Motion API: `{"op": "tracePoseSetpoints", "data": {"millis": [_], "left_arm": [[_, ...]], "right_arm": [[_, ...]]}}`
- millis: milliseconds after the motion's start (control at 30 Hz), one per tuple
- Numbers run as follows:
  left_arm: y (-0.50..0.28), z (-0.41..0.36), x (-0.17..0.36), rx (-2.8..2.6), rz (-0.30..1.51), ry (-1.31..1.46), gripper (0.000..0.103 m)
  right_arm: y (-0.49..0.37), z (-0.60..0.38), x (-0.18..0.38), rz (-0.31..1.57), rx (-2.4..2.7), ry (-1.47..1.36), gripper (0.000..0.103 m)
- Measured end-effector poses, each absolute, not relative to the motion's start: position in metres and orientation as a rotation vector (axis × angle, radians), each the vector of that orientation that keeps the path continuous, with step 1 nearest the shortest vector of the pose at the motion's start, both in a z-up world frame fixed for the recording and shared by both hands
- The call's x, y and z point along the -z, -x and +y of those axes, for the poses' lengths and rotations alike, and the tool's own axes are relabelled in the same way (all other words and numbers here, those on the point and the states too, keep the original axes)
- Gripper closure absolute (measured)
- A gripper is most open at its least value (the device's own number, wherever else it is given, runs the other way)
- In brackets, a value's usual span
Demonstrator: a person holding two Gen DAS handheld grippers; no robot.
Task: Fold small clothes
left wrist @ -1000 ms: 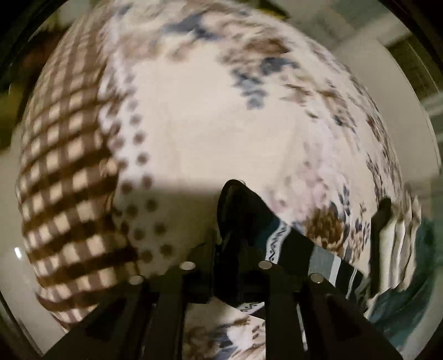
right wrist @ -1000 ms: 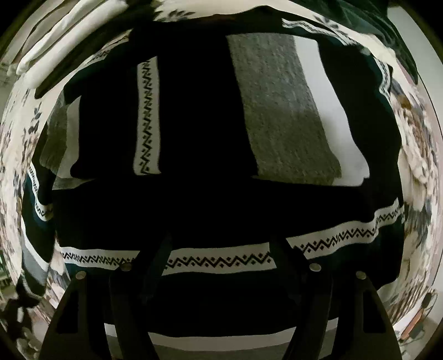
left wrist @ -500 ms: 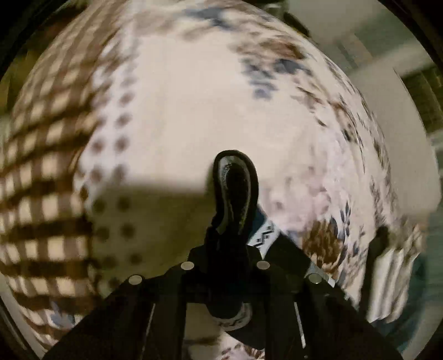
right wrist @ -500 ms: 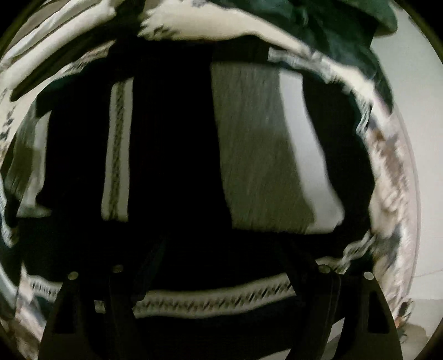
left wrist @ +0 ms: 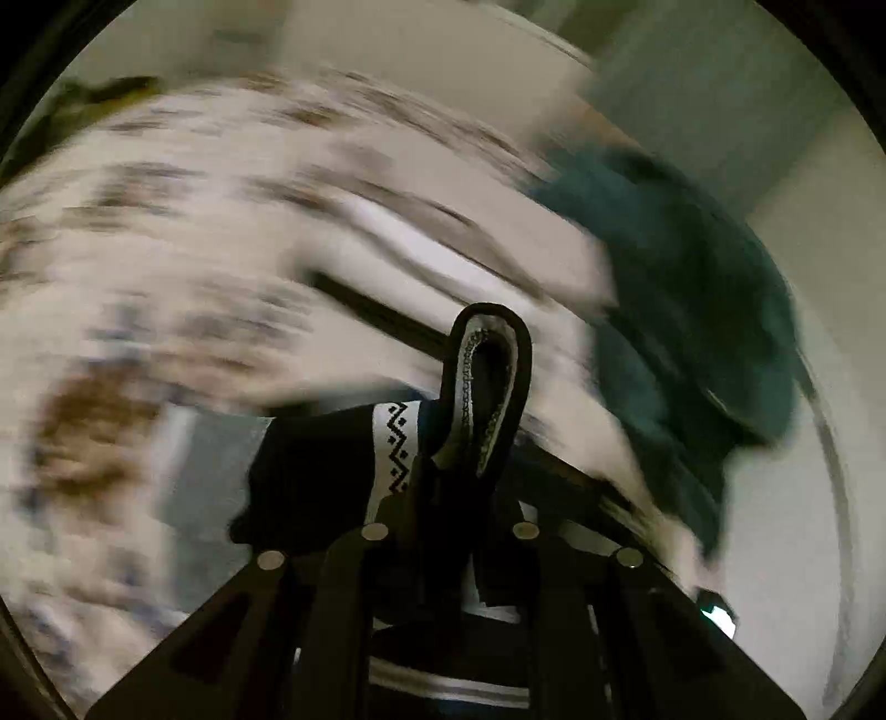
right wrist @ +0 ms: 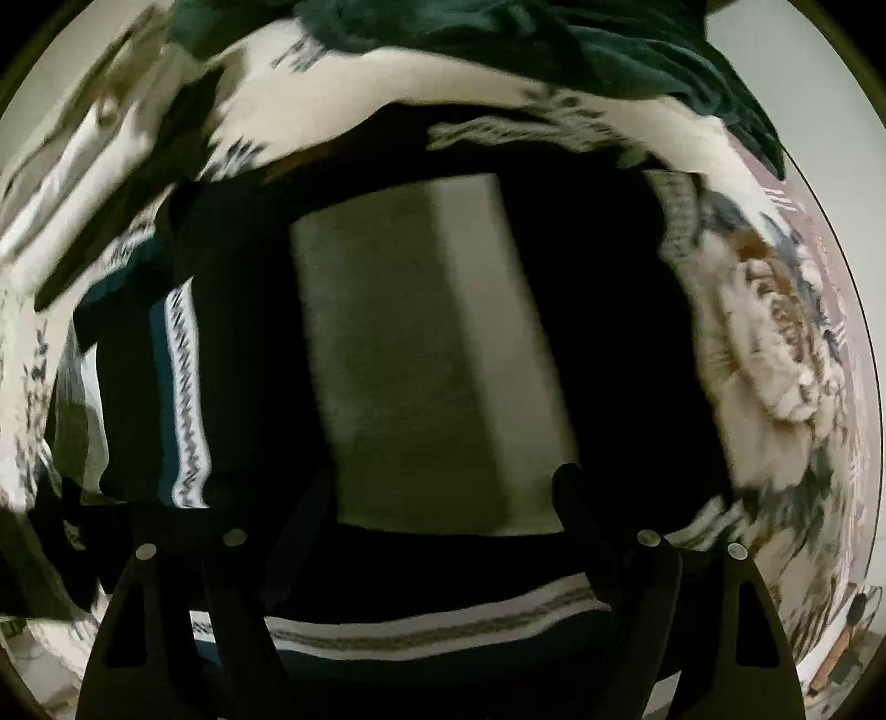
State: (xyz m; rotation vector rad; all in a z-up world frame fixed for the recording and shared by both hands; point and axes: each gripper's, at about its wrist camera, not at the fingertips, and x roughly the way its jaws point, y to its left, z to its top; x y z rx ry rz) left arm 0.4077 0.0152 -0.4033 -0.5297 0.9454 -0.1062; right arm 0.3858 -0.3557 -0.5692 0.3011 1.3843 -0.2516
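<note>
A dark striped sweater (right wrist: 421,354) with grey, white and zigzag bands lies flat on a floral-print cloth (right wrist: 775,354). My left gripper (left wrist: 451,498) is shut on the sweater's sleeve cuff (left wrist: 487,376), which loops up between the fingers, lifted above the cloth. My right gripper (right wrist: 443,487) is open, its fingers (right wrist: 576,498) spread just over the sweater's grey panel, holding nothing.
A dark teal garment (left wrist: 692,310) is bunched at the right in the left wrist view and along the top in the right wrist view (right wrist: 526,39). A white striped garment (right wrist: 72,166) lies at the left. The left wrist view is heavily motion-blurred.
My left gripper has swung the held sleeve up and to the right, from over the checked cloth edge toward the teal garment. My right gripper has slid forward over the sweater body.
</note>
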Motion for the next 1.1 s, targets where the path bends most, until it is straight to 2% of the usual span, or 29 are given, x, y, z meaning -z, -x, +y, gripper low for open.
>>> {"op": "tracePoseSetpoints", "data": {"millis": [167,300,333,400,433,467,567,733,867,1000,1033,1067,1100], "left_arm": [[-0.440,-0.153,0.421,0.354,1.034,0.368,0.093],[-0.447,-0.225,0.451,0.445,1.142,0.317,0.089],[-0.448,-0.237,0.454,0.448,1.166,0.305,0.082],[-0.450,-0.248,0.463,0.427,1.220,0.253,0.053],[-0.450,-0.242,0.463,0.425,1.223,0.250,0.026],[-0.449,-0.233,0.461,0.419,1.215,0.255,0.015],[-0.452,-0.186,0.448,0.357,1.161,0.258,0.015],[-0.454,-0.044,0.440,0.013,1.089,0.197,0.015],[-0.449,0.057,0.467,-0.250,1.137,0.135,0.015],[-0.434,0.095,0.484,-0.343,1.155,0.161,0.015],[-0.432,0.094,0.488,-0.348,1.159,0.173,0.015],[-0.431,0.095,0.493,-0.351,1.165,0.197,0.015],[-0.427,0.097,0.496,-0.351,1.169,0.222,0.015]], "right_arm": [[-0.362,-0.418,0.558,1.378,0.332,-0.389,0.019],[-0.346,-0.449,0.549,1.390,0.373,-0.434,0.019],[-0.342,-0.461,0.550,1.391,0.372,-0.451,0.019],[-0.336,-0.480,0.550,1.389,0.359,-0.477,0.019],[-0.333,-0.486,0.550,1.389,0.345,-0.496,0.019],[-0.332,-0.496,0.551,1.390,0.329,-0.526,0.019],[-0.332,-0.514,0.547,1.368,0.295,-0.625,0.019],[-0.359,-0.515,0.542,1.314,0.180,-0.753,0.019],[-0.410,-0.491,0.555,1.329,0.107,-0.765,0.019],[-0.450,-0.445,0.563,1.403,0.028,-0.643,0.020],[-0.456,-0.433,0.567,1.436,0.035,-0.574,0.030],[-0.460,-0.422,0.571,1.461,0.038,-0.509,0.044],[-0.459,-0.416,0.571,1.477,0.053,-0.464,0.087]]}}
